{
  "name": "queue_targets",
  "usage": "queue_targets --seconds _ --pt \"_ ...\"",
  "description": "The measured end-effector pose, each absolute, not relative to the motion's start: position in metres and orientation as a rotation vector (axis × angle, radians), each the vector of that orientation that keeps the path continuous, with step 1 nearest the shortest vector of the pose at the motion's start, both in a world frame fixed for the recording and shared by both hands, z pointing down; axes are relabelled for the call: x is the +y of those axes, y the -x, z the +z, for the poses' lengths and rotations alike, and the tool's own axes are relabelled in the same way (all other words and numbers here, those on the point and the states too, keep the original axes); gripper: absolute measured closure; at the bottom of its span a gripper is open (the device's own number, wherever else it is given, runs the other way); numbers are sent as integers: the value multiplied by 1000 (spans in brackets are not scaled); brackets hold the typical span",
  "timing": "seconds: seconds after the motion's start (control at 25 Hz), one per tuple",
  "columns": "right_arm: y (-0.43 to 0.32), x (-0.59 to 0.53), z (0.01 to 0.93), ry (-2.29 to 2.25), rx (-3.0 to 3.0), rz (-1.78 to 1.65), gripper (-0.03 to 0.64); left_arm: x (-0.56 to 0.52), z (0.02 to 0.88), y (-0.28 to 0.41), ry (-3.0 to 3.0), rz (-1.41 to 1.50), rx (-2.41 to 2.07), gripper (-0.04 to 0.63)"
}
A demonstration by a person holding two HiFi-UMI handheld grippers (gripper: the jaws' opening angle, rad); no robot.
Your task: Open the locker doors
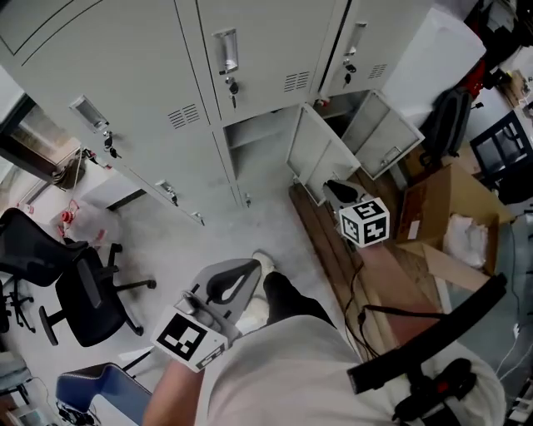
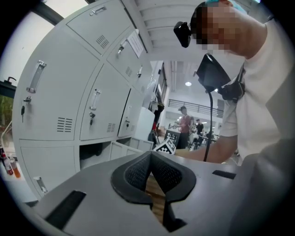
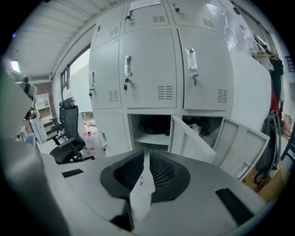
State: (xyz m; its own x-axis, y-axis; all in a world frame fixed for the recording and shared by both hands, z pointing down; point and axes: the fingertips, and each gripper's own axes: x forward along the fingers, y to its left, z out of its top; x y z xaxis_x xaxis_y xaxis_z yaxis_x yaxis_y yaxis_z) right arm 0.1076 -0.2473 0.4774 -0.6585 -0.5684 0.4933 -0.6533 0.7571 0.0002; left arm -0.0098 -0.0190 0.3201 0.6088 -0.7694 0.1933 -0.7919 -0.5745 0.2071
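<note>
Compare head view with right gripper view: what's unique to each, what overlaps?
Head view only: cardboard box, wooden planks, the person's shoe. Right gripper view only: top-row lockers, a paper sheet on one of them, a dark item inside the open middle locker. Both: two open bottom doors, closed middle-row doors with keys in them, black office chair.
</note>
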Motion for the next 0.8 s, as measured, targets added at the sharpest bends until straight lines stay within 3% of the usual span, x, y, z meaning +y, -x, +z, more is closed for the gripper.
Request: queue_targets --seconds 0.68,0.8 --pt "32 -211 239 -742 -2808 -32 575 6 215 -9 -2743 34 -1218 584" --pt "66 -232 229 -720 -2845 -38 536 8 209 -1 -2725 23 -1255 584"
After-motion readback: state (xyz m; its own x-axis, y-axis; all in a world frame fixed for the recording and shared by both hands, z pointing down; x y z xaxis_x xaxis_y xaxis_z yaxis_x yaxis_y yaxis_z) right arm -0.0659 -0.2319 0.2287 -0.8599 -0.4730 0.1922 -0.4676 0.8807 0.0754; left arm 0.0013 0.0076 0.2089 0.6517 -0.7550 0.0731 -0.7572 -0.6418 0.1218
